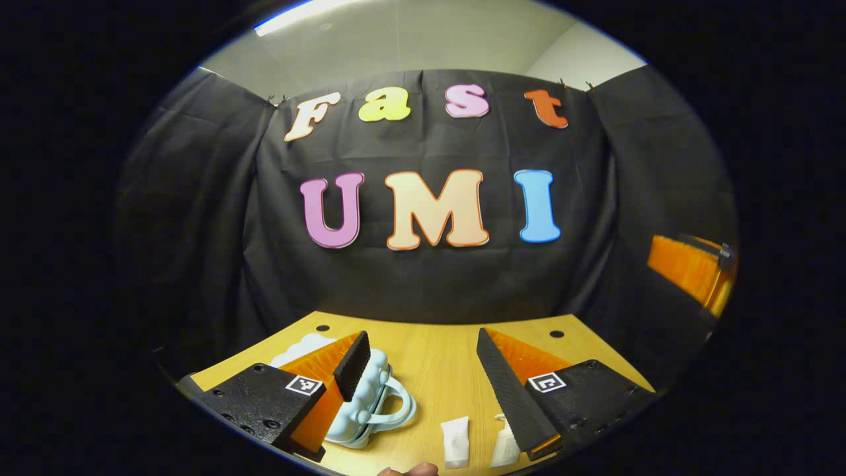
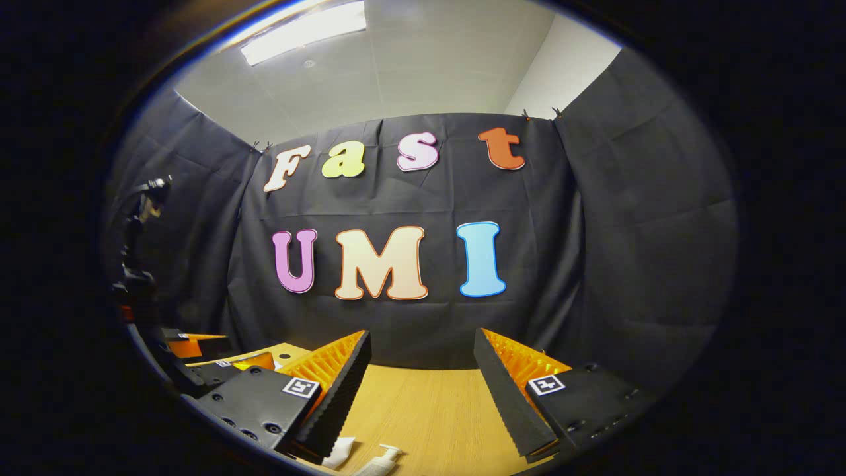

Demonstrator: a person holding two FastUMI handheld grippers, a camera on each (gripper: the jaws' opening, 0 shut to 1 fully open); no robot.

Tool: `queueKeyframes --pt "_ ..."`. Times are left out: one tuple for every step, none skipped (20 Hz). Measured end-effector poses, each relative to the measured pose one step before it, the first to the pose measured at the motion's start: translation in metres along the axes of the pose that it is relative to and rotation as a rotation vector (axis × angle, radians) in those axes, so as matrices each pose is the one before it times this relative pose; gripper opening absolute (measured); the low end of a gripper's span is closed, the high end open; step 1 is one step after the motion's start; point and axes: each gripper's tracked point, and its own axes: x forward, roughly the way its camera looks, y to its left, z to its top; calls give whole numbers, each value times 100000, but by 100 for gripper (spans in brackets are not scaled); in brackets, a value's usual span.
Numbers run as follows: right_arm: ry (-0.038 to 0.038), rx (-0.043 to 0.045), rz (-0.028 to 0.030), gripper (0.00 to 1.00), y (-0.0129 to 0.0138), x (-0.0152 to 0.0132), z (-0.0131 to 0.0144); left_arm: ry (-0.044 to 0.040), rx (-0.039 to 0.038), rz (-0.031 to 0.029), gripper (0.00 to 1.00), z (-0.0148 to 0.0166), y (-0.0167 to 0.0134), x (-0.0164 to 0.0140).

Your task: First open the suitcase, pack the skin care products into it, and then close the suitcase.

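Both hand-held grippers, left (image 1: 420, 370) and right (image 2: 422, 373), released, above the wooden surface (image 1: 436, 370). Pale blue suitcase (image 1: 367, 403) closed near the left edge; tube (image 1: 456, 441) and pump bottle (image 1: 505, 444) at the front edge. Best to open the suitcase first, steadying its handle.

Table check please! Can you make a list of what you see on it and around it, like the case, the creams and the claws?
Surface: wooden table, two round holes near the far edge.
Job's things: pale blue bubbly suitcase, lid shut, handle toward the middle; white tube and white pump bottle lying beside it, not packed yet.
Clutter: nothing seen.
Claws: left claw open above the table, holding nothing; right claw open, holding nothing.
Cables: nothing seen.
Surroundings: black cloth wall, white ceiling with a lit lamp.
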Motion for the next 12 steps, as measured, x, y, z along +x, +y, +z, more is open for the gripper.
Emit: queueKeyframes --pt "416 -244 -381 98 -91 -85 -203 2054 303 210 97 -600 228 339" --pt "733 98 -280 99 -130 -87 -219 1668 287 205 97 -634 228 183" --pt "863 294 -391 99 -107 -57 -296 1644 477 218 97 -370 174 542" --pt "1116 255 -343 98 -90 -26 -278 1160 268 277 97 -622 248 442" --pt "771 45 -350 98 -45 -148 -258 1004 98 -90 97 -274 102 456" --pt "733 -67 -528 98 -151 -2 -167 1424 281 -743 97 -531 -61 493" --pt "1147 -252 -474 99 -27 -11 -302 1423 277 -108 97 -571 77 478" --pt "1053 -404 7 98 21 -52 -225 1501 782 14 97 -529 162 555" --pt "584 -569 -75 98 125 -86 -118 1904 862 -72 96 -675 82 665" --pt "495 -681 -254 99 -55 -9 -64 2752 701 -316 96 -932 15 612" --pt "479 -604 -419 99 -32 -188 -170 3187 290 -734 96 -1061 -31 832" --pt "685 -527 -425 99 -13 40 -26 3294 -386 -145 96 -1181 37 589"
